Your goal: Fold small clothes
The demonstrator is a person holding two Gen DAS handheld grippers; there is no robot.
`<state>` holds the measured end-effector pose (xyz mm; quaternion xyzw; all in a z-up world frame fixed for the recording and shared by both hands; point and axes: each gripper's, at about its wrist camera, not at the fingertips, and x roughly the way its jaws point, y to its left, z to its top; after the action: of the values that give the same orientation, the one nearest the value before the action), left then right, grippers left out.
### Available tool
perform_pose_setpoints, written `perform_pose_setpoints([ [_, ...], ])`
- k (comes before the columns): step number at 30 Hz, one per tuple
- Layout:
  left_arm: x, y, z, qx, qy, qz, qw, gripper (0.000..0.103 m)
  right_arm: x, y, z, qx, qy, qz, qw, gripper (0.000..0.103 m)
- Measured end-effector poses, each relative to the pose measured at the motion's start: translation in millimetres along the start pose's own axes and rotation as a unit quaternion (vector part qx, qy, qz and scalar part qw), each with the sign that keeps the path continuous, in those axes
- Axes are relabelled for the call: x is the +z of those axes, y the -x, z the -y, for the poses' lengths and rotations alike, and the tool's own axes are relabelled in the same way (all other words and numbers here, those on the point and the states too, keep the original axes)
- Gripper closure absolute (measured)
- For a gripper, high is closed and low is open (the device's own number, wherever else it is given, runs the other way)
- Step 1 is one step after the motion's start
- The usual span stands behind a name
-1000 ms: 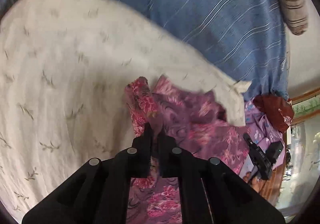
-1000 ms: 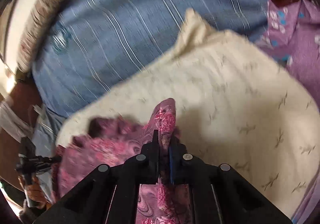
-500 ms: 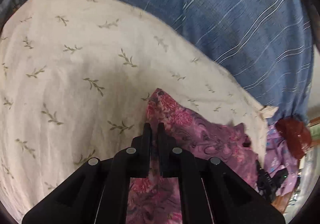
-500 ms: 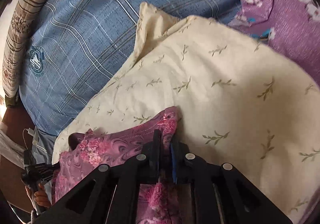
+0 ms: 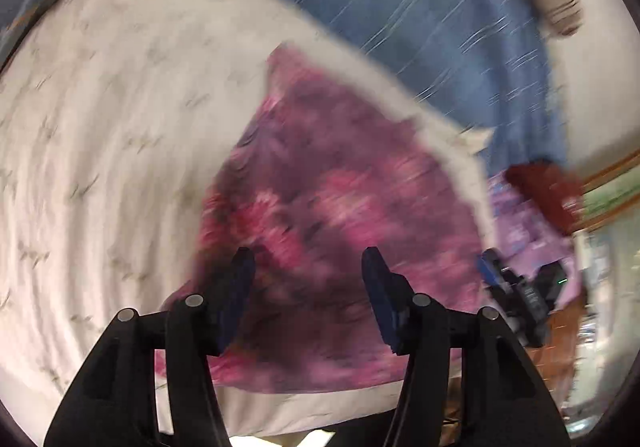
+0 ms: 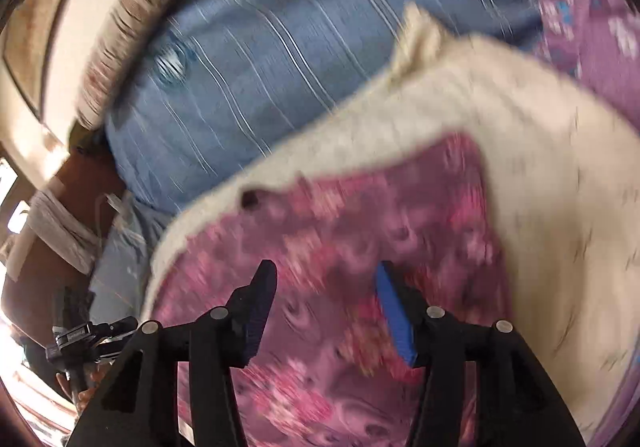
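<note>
You have just let go with both grippers. Half a second ago each one was pinched shut on an edge of the pink-and-purple floral garment (image 5: 332, 215); now the left gripper (image 5: 308, 267) and the right gripper (image 6: 324, 279) both stand with their fingers spread wide and nothing between them. Both views are smeared with motion blur, which suggests your hands are moving off right now.

The garment lies spread on the cream leaf-print pillow (image 5: 100, 127), a much broader patch of cloth than the bunched ridge you held 1 second ago. From the right wrist view it covers the near part of the pillow (image 6: 540, 187), with a top edge running below the pillow's far border. The blue striped bedsheet (image 5: 400, 7) shows beyond it in both views. Blur hides any creases or whether an edge is doubled over.

My reading: the release marks the end of 1 laying-down move, so the cloth is now flat enough to start or continue folding. Your next grip probably wants 2 corners or an edge on the same side, and you should let the picture settle before choosing them.
</note>
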<state>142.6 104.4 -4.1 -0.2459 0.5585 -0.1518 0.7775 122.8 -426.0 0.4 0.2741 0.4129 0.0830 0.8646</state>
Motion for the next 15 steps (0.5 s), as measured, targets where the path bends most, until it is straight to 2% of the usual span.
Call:
perform_pose_setpoints([
  [1,-2.7,-9.1,-6.3,0.025,0.008,-0.013,0.9996,0.055,-5.2,-7.6,6.0,-0.008,-0.010,-0.011,1.000,0.050],
  [3,-3.2,-0.9,-11.6,0.019,0.022,-0.004,0.9996,0.062,-4.4,0.1,6.0,-0.012,-0.021,0.005,1.000,0.051],
  [4,-2.1,12.2,-14.0,0.001,0.034,0.003,0.9994,0.062,-3.0,6.6,1.9,-0.017,-0.027,0.004,0.999,0.049],
  [6,-2.4,40.7,-19.4,-0.034,0.041,0.036,0.9979,0.061,-4.5,28.3,-11.0,0.012,-0.021,0.016,1.000,0.049],
  [7,-4.2,52.6,-22.6,-0.043,0.043,0.051,0.9968,0.059,-7.2,38.2,-18.9,0.020,-0.011,0.021,1.000,0.049],
  [9,-11.9,72.5,-29.5,-0.062,0.050,0.073,0.9941,0.043,-18.9,59.2,-36.5,0.020,0.022,0.030,0.999,0.046],
  [10,-19.4,77.6,-33.5,-0.071,0.055,0.076,0.9931,0.040,-26.0,66.1,-41.0,0.018,0.034,0.034,0.999,0.043],
  [12,-29.4,74.2,-37.9,-0.080,0.055,0.066,0.9931,0.040,-45.9,74.2,-44.3,0.007,0.051,0.039,0.998,0.036],
  [13,-35.2,65.4,-38.6,-0.082,0.055,0.052,0.9937,0.040,-56.7,70.9,-42.6,-0.005,0.055,0.031,0.998,0.031],
  [15,-46.7,41.4,-40.9,-0.073,0.059,0.016,0.9955,0.040,-70.7,53.8,-37.1,-0.027,0.047,-0.004,0.999,0.031],
])
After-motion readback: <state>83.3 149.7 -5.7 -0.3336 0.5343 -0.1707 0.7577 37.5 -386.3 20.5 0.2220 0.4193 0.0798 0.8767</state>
